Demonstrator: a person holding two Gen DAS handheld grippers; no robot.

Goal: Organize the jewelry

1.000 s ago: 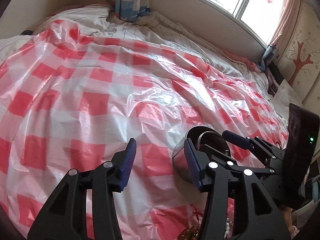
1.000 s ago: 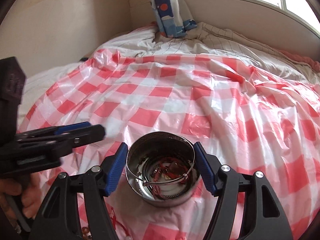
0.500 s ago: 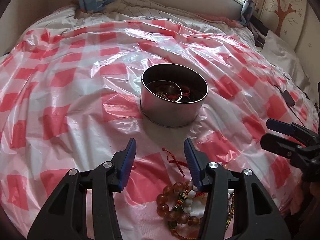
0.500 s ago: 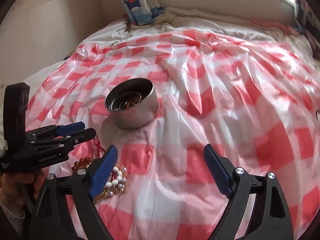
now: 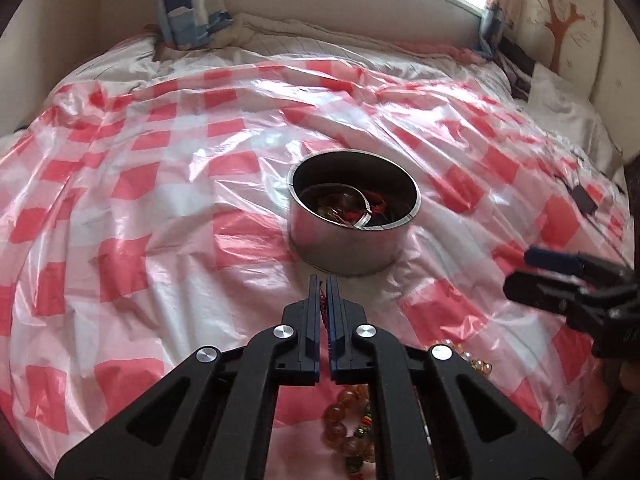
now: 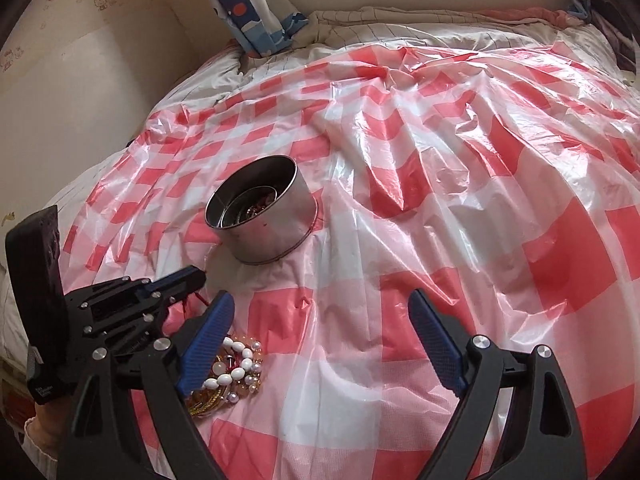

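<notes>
The checked plastic sheet [image 5: 160,208] is filling both views, the steel tin [image 5: 352,236] of jewelry sitting mid-frame. The right gripper [image 6: 320,340], lower centre, is gaping empty. The left gripper [image 5: 323,292] has just been closing, now clenching a red cord [image 5: 322,308] from the bead pile [image 6: 228,372]; likely heading tinward.

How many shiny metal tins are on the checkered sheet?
1. The metal tin sits mid-sheet, beyond the left gripper, with jewelry inside. None other shows.
</notes>
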